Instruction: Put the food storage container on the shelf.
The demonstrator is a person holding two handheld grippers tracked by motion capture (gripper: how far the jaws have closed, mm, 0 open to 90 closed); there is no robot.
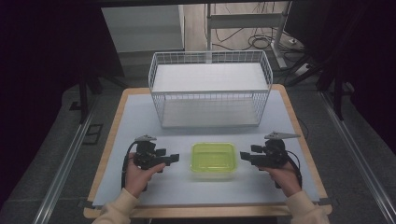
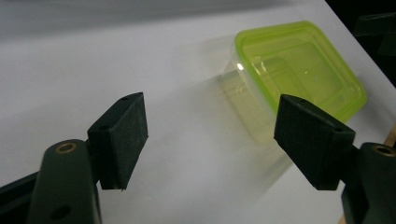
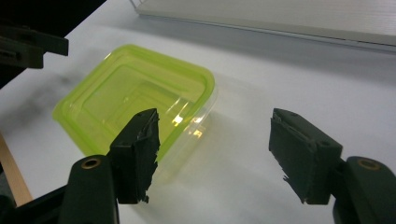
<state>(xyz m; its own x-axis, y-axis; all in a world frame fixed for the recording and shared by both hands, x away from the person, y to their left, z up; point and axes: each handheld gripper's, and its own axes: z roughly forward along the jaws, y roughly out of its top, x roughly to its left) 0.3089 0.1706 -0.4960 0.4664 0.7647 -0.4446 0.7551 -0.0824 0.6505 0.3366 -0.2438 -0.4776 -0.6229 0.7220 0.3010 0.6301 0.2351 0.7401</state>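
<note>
Green-lidded container (image 1: 213,160) – left hand-held gripper (image 1: 173,158), right hand-held gripper (image 1: 244,157), jaws apart

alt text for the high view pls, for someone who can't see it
A clear plastic container with a green lid sits on a white table, flanked by a person's two hand-held grippers, the left gripper and right gripper, both pointing inward at it without touching. Behind it stands a white wire basket; the surroundings are dark.
</note>
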